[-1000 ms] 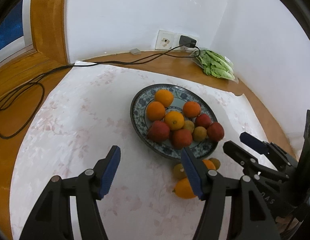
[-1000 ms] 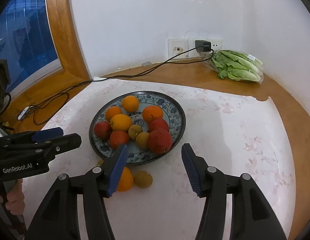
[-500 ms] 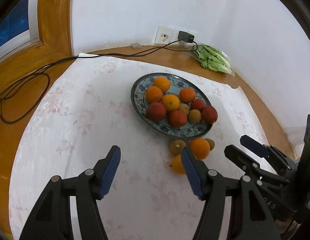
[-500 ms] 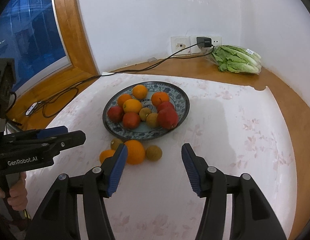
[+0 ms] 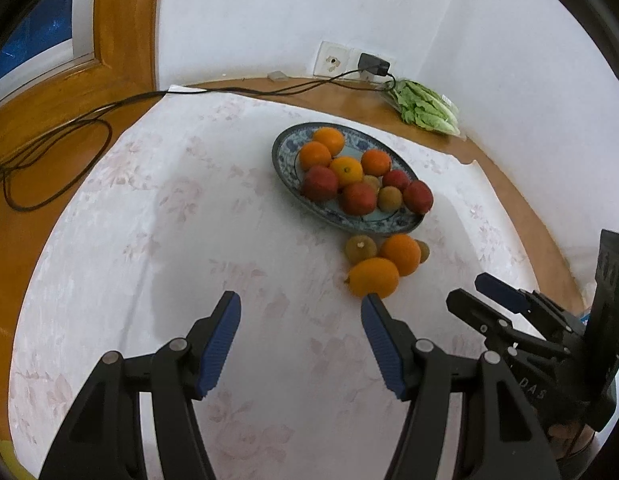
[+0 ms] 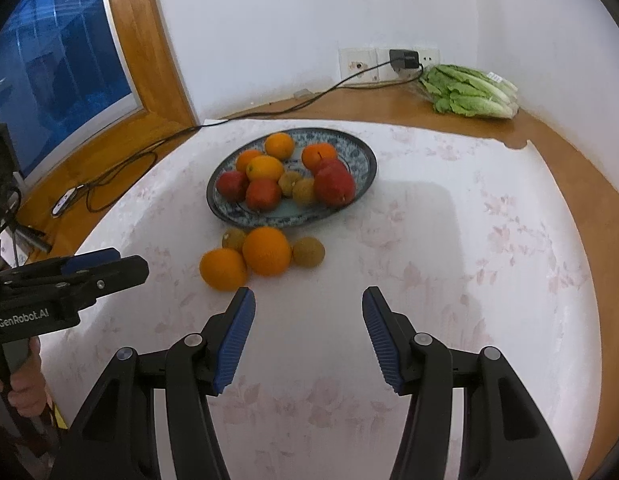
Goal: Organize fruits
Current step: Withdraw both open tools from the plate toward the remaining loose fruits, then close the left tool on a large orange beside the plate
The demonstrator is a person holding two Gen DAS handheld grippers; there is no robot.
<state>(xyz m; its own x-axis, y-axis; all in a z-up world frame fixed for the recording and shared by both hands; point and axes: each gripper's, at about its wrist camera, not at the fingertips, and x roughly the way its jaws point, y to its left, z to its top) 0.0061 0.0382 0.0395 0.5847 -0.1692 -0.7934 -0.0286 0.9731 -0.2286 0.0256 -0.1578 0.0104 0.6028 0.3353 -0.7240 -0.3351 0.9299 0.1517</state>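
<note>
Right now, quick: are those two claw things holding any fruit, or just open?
Left gripper: fingers open, holding nothing, above the cloth.
Right gripper: fingers open, holding nothing, above the cloth.

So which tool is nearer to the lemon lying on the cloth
Left. The left tool has its right fingertip just in front of the lemon; the right tool sits a bit farther, off to the lemon's right.

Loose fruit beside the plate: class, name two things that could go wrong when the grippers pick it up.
1. The four loose fruits touch in a tight cluster; closing on the nearer orange may nudge the kiwi rolling.
2. The plate is already heaped, so added fruit may tumble off.
</note>
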